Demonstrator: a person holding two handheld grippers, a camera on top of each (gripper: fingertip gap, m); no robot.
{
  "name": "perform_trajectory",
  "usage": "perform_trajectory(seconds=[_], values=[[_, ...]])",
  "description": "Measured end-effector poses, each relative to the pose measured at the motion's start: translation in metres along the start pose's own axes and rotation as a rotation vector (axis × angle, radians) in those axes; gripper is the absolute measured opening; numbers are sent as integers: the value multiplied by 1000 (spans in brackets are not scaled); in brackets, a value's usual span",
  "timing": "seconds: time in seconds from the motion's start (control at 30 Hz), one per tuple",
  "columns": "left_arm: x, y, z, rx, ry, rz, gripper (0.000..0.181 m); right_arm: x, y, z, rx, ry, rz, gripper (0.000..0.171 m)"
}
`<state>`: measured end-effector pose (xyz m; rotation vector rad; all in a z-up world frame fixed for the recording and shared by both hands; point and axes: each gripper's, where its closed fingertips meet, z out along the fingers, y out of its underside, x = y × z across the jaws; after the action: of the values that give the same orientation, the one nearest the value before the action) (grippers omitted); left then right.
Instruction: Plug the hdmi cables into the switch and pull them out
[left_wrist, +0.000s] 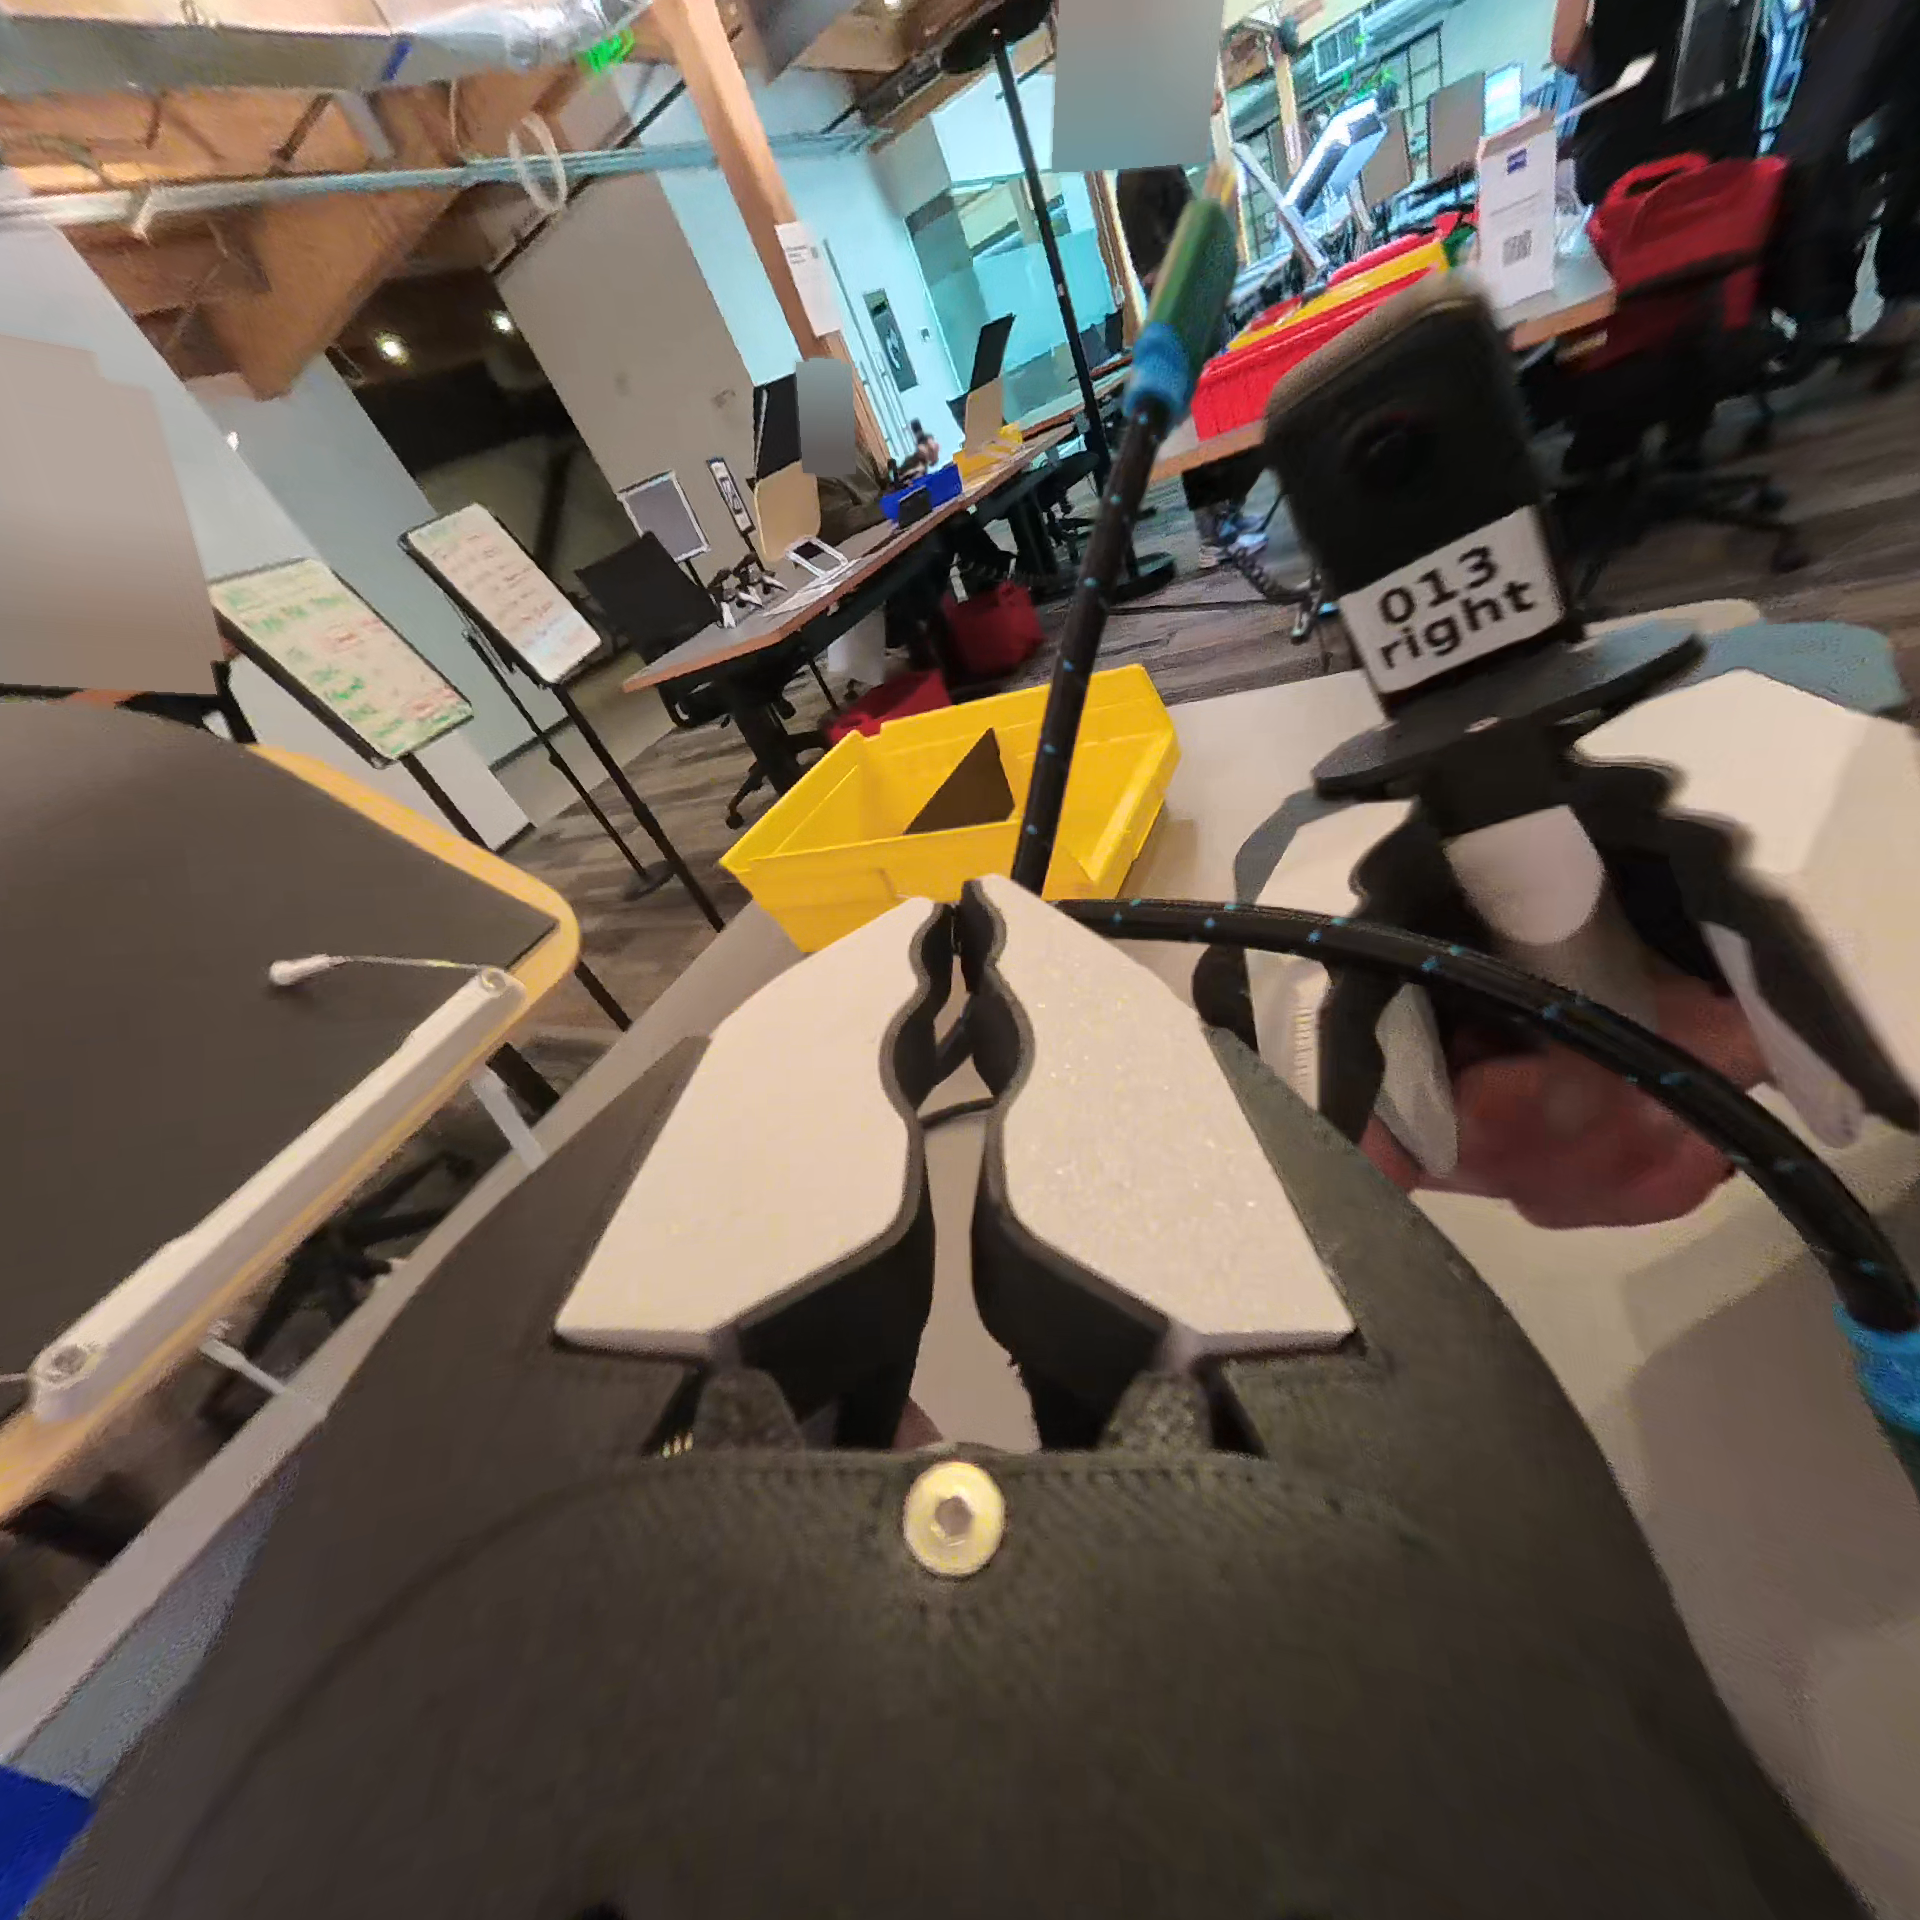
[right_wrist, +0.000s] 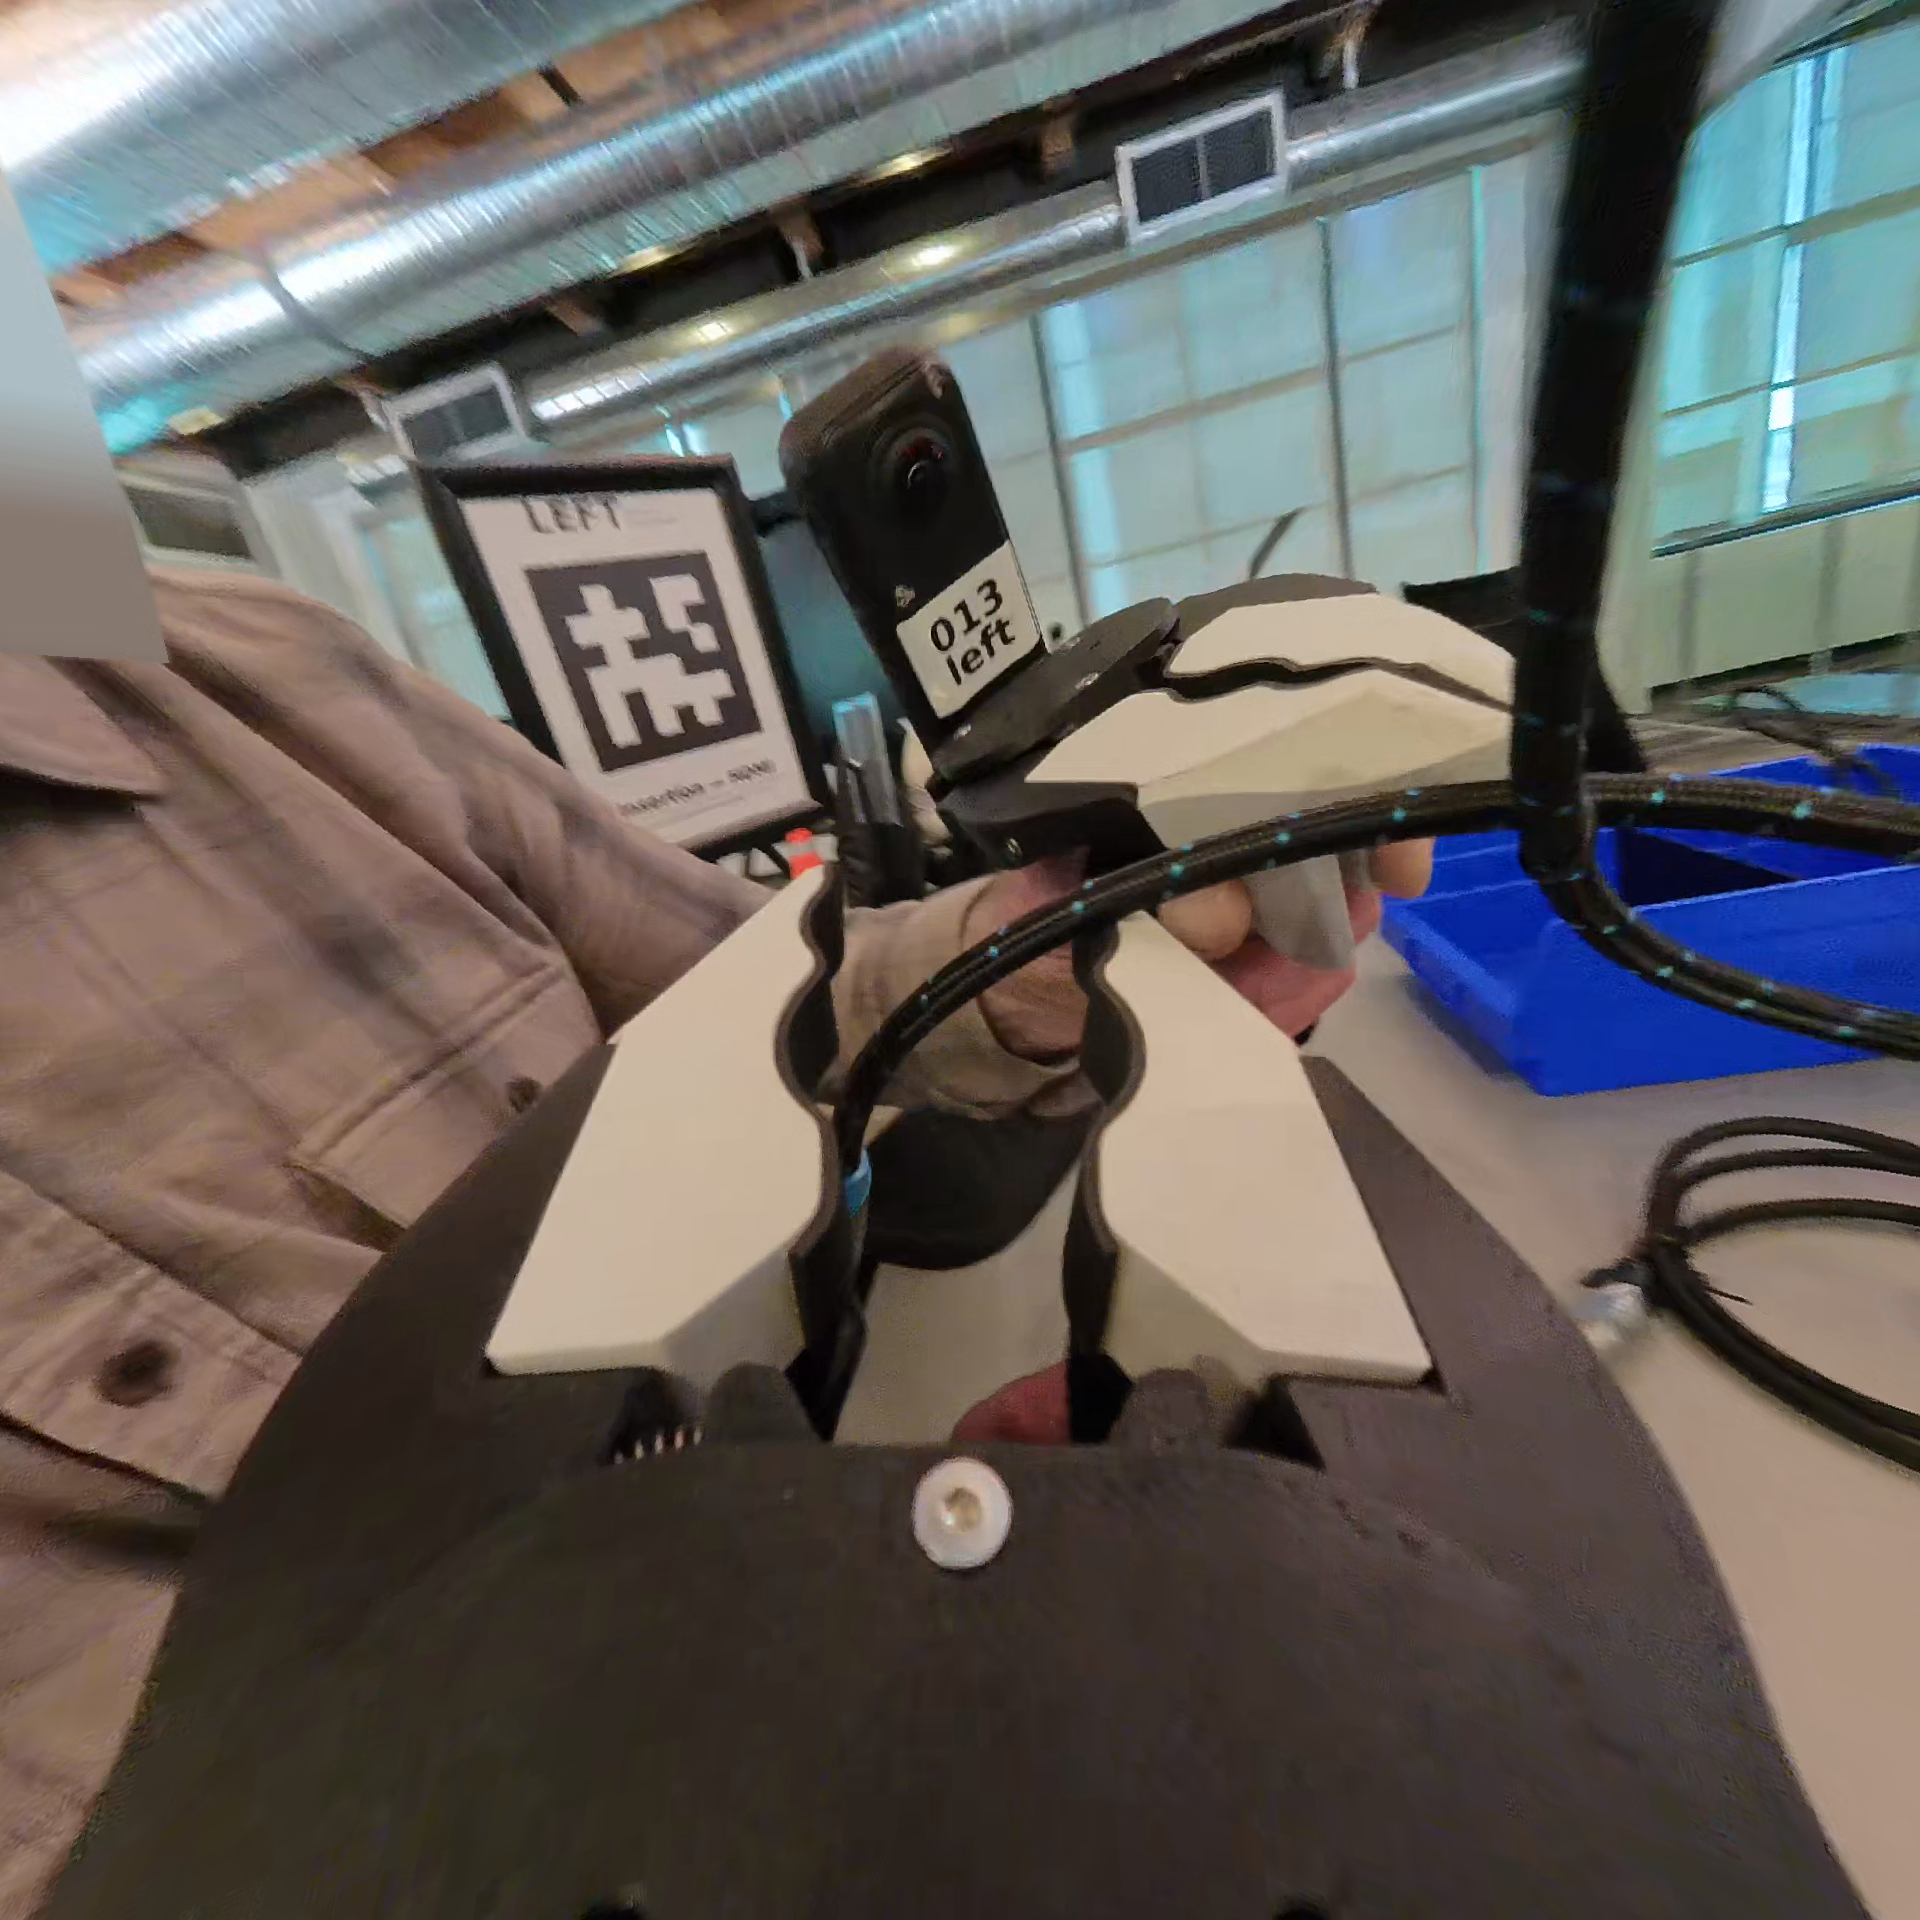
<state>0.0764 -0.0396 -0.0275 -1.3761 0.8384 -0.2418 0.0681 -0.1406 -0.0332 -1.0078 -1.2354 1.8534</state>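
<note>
My left gripper (left_wrist: 961, 920) is shut on a black braided HDMI cable (left_wrist: 1081, 644) with blue flecks, pinched at the fingertips. One strand rises to a blurred blue and green plug (left_wrist: 1179, 301). The other strand curves right and down past the hand on the right gripper. My right gripper (right_wrist: 961, 914) is open. The cable (right_wrist: 1195, 862) runs between its fingers, and a blue-collared end (right_wrist: 857, 1184) lies against the inner side of its left finger. The left gripper (right_wrist: 1496, 717) shows there, shut on the cable. No switch is in view.
A yellow bin (left_wrist: 935, 831) stands at the far table edge. A blue bin (right_wrist: 1662, 956) stands to the right, with a coiled black cable (right_wrist: 1766, 1247) on the white table (right_wrist: 1455, 1143). A framed marker card (right_wrist: 634, 644) and a person's shirt (right_wrist: 260, 935) are on the left. About 9 cm separates my left fingertips from my right.
</note>
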Motion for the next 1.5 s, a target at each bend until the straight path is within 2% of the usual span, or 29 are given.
perform_trajectory(seconds=[0.17,0.3,0.4,0.47,0.63,0.73,0.8,0.9,0.93,1.07,1.23,1.3,1.5], values=[[3,10,2,-49,23,-66,1,9,5,-1,-108,203,-267,43],[3,8,3,-57,-1,-92,1,6,5,-1,-125,217,-265,46],[-5,10,1,-56,-36,-123,0,12,26,-3,-295,284,-383,62],[-8,14,2,-67,-45,-147,0,12,29,-3,-310,316,-428,67],[-4,19,3,-91,-32,-205,0,5,20,0,-331,416,-737,60],[-3,20,1,-113,-19,-222,0,0,11,0,-330,414,-786,54],[-4,22,-1,-127,-20,-226,1,2,18,-2,-427,400,-841,53],[-10,21,-3,-102,-20,-302,0,-2,20,-3,-425,353,-773,56],[-14,22,-4,-96,-39,-297,0,-1,22,-4,-425,356,-756,70],[-13,34,-3,-106,-25,-375,1,-9,24,-1,-317,331,-592,73],[3,54,1,-180,14,-375,0,-10,12,2,-245,365,-723,67],[12,59,2,-206,39,-362,0,-1,8,2,-275,388,-758,71],[9,64,-2,-210,48,-409,0,15,-6,-33,-402,507,-891,58]])
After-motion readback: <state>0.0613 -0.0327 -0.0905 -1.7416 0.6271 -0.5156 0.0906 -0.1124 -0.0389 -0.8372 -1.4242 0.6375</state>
